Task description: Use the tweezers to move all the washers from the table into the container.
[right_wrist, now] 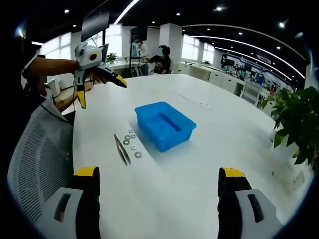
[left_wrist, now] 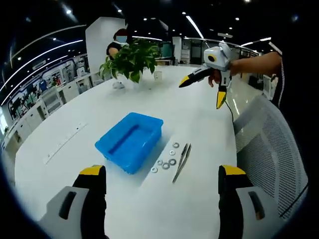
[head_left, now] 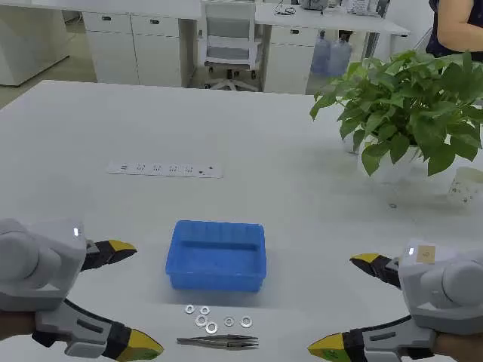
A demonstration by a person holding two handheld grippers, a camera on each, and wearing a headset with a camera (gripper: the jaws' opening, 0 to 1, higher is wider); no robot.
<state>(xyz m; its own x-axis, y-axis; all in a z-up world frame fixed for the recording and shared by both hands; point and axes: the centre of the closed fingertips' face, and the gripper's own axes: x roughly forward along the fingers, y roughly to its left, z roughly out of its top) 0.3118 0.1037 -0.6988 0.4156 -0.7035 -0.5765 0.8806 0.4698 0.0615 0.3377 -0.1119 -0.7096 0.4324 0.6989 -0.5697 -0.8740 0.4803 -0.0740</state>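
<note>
Worktop (head_left: 113,121): white, wide, rounded at the corners. Its far edge runs in front of white cabinets and an office chair (head_left: 230,45).

Open room: bare surface on both sides of the container (head_left: 215,280) and behind it as far as the socket strip (head_left: 164,170), which lies flat towards the far left. The far right corner is crowded by a leafy plant (head_left: 407,105) in a pale pot, with a cup (head_left: 466,185) just beside it nearer the right edge. In both gripper views a mesh chair back stands against the near edge.

Container: blue rectangular tray with low walls, near the middle of the worktop's near half, long side parallel to the near edge.

Washers (head_left: 212,327): six counted, small silver rings lying flat in a loose cluster. They sit between the container's front wall and the tweezers (head_left: 219,342), close to both but touching neither that I can see.

Tweezers: slim, grey metal, lying flat and roughly parallel to the near edge. They are the item nearest that edge.

Left gripper (head_left: 134,298): held above the worktop left of the container and well apart from it. Jaws black with yellow tips, spread wide, nothing between them.

Right gripper (head_left: 343,304): mirrored on the right side, also well apart from the container. Jaws spread wide and gripping nothing.
</note>
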